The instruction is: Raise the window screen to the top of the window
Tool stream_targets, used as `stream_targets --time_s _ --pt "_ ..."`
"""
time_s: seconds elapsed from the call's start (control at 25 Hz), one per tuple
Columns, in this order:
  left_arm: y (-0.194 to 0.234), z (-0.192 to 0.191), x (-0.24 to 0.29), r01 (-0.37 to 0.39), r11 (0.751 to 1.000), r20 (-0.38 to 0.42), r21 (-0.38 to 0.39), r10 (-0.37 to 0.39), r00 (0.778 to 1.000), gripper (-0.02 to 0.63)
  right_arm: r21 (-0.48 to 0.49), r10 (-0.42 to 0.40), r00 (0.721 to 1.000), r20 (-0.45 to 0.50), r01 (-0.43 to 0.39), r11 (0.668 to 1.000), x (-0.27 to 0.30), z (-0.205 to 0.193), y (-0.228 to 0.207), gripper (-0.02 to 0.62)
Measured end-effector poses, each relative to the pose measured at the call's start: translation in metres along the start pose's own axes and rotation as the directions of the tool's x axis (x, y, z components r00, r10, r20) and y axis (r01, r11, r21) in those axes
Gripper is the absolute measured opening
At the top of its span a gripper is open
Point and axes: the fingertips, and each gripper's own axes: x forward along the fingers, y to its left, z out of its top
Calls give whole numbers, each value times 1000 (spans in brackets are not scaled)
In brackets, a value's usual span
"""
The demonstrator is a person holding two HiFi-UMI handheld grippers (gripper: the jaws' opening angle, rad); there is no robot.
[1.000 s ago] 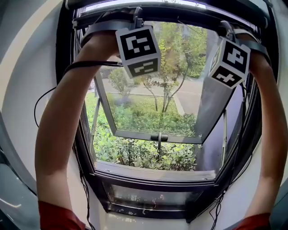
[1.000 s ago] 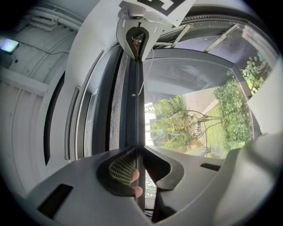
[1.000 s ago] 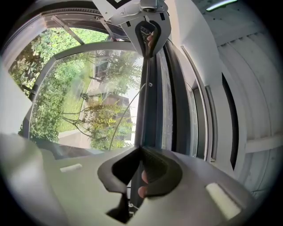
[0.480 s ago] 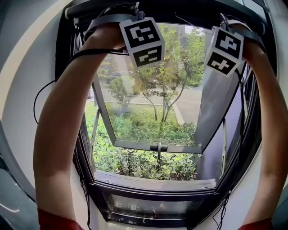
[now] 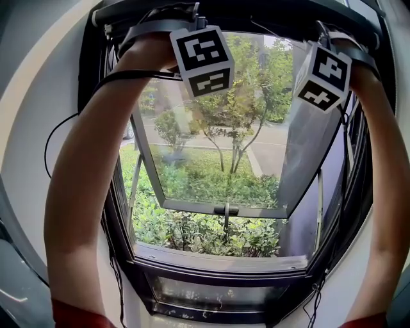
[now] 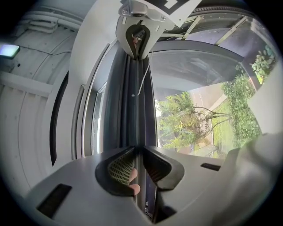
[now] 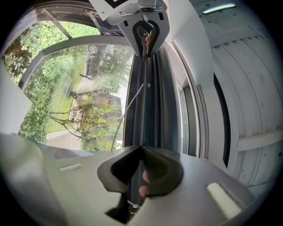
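Note:
The window screen's dark pull bar sits at the top of the window frame. Both arms reach up to it; the marker cubes of the left and right grippers hang just below it, their jaws hidden. In the left gripper view my left gripper is shut on the bar's thin dark edge, which runs ahead to the right gripper. In the right gripper view my right gripper still pinches the same edge, though its jaws are opening.
Below the bar the glass casement stands swung outward, its handle at the bottom middle. Trees and shrubs lie beyond. The sill is low in the view. Black cables trail down the left of the frame.
Both grippers and the dark bar have risen toward the top of the frame. Over the last half second they have barely moved.

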Motion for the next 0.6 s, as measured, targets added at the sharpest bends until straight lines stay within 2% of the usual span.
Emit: stream_targets --time_s 0.12,0.32,0.48,0.6 --pt "2 3 -1 -23 1000 -1 12 23 1000 61 29 -2 1000 8 2 1000 -2 -2 -2 42" --pt "1 5 -12 -36 999 33 -24 37 999 110 66 21 999 43 -24 998 -14 -2 2 124" --pt "-3 7 -23 -41 998 56 -46 43 998 119 67 -4 998 59 0 998 -21 1 8 137" --pt "-12 11 -33 -30 997 72 -70 35 997 120 110 -11 996 83 2 994 -31 -1 16 137"
